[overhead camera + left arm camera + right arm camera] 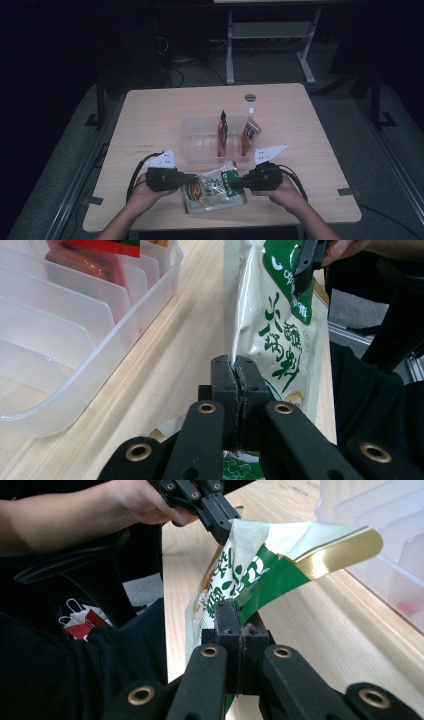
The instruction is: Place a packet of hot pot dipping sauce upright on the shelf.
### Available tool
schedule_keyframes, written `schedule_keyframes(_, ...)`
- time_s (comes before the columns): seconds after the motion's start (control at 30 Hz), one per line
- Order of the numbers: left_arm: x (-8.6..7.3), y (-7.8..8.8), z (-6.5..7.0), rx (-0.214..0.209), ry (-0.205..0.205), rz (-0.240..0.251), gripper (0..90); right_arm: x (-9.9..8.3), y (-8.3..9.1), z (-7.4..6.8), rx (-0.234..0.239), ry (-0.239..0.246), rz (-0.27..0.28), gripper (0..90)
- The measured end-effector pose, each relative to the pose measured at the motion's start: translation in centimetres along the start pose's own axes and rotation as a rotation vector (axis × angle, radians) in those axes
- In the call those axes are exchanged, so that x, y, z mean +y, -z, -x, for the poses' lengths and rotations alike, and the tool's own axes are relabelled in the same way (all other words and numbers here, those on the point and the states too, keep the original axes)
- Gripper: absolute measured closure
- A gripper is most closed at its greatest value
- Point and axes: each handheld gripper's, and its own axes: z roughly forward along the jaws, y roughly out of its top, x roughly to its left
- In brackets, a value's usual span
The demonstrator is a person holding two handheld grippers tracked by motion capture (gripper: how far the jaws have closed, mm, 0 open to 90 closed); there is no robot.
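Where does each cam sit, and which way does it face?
High view: above the person's side, looking forward and down on the table; both forearms enter from below.
Left gripper view: rides the left gripper, looking along shut jaws at the green pouch and clear divided bin.
Right gripper view: rides the right gripper, facing the person's other hand.
Shared: all three show the pouch, pinched at both ends.

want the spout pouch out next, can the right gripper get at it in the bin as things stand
Probably not yet: the right gripper is shut on the green pouch, as is the left gripper. Once freed, the spout pouch stands just beyond it in the clear bin, top exposed.
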Motion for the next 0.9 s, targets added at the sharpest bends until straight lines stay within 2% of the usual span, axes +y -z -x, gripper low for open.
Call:
schedule_keyframes(0.2, 0.0, 0.2, -0.2, -0.003, 0.032, 0.026, 79.2, 0.4, 0.2, -0.4, 0.021, 0.008, 0.028, 90.0)
schedule_keyframes(0.27, 0.0, 0.2, -0.2, 0.011, 0.039, 0.036, 74.6, 0.6, 0.2, -0.5, 0.036, 0.01, 0.04, 90.0)
schedule_keyframes(0.47, -0.1, 0.4, -0.1, 0.064, 0.048, 0.026, 51.2, 1.2, 0.2, -1.1, 0.074, 0.027, 0.072, 90.0)
schedule_keyframes(0.53, -0.2, 0.7, 0.0, 0.075, 0.051, 0.027, 47.3, 1.3, 0.3, -1.3, 0.08, 0.027, 0.078, 90.0)
schedule_keyframes(0.63, -0.5, 1.1, 0.1, 0.092, 0.056, 0.01, 39.1, 1.6, 0.3, -1.6, 0.086, 0.037, 0.092, 90.0)
schedule_keyframes(0.83, -0.4, 1.9, 0.8, 0.092, 0.061, -0.015, 32.6, 2.3, 0.5, -2.1, 0.071, 0.071, 0.102, 90.0)
schedule_keyframes(0.9, -0.3, 2.0, 1.0, 0.093, 0.053, -0.038, 30.1, 2.5, 0.6, -2.2, 0.063, 0.081, 0.099, 90.0)
